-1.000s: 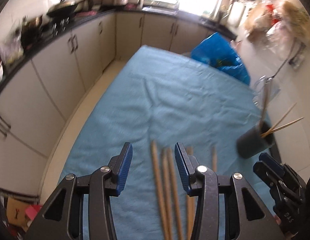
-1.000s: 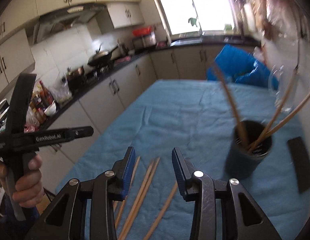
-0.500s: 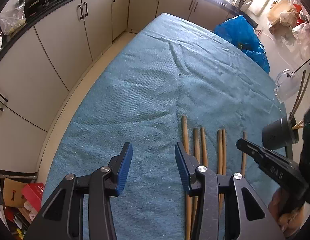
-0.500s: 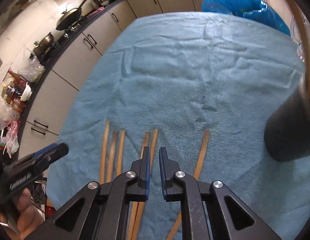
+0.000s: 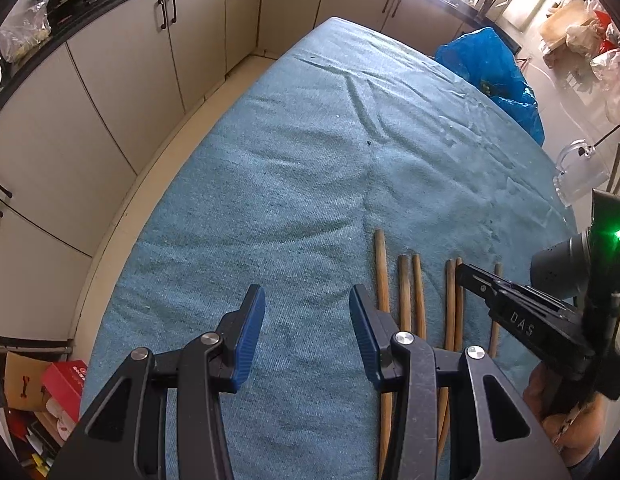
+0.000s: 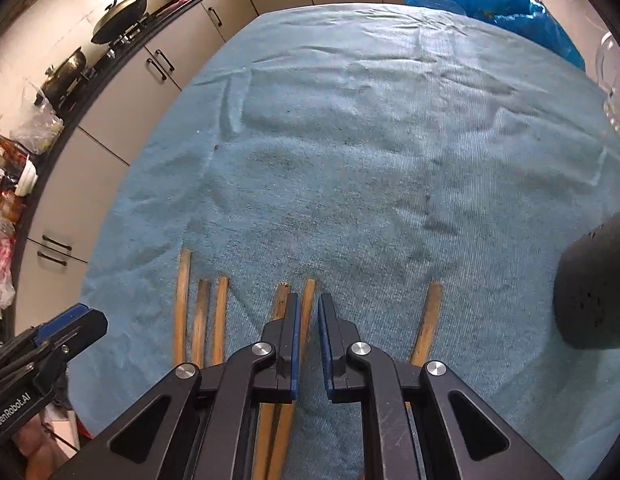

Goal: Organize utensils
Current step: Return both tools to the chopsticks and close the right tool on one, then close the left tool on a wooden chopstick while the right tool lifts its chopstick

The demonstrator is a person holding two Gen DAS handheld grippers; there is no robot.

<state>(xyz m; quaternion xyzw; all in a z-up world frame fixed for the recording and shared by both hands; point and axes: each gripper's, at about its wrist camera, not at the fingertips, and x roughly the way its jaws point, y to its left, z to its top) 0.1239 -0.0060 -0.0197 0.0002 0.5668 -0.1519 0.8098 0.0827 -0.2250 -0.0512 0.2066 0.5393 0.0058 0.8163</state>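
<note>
My right gripper (image 6: 308, 312) hangs nearly closed around one chopstick (image 6: 307, 300), contact not certain; my left gripper (image 5: 306, 320) gapes wide, holding nothing, above bare blue cloth (image 5: 294, 168). Six chopsticks (image 5: 408, 292) lie side by side near the cloth's near edge, long axes pointing away from me. The dark holder (image 6: 594, 284) stands right; open cloth stretches beyond.

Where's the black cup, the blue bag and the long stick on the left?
black cup (image 6: 590, 292), right wrist view, its side wall
blue bag (image 5: 490, 64), left wrist view, its middle
long stick (image 6: 183, 292), right wrist view, its upper shaft
</note>
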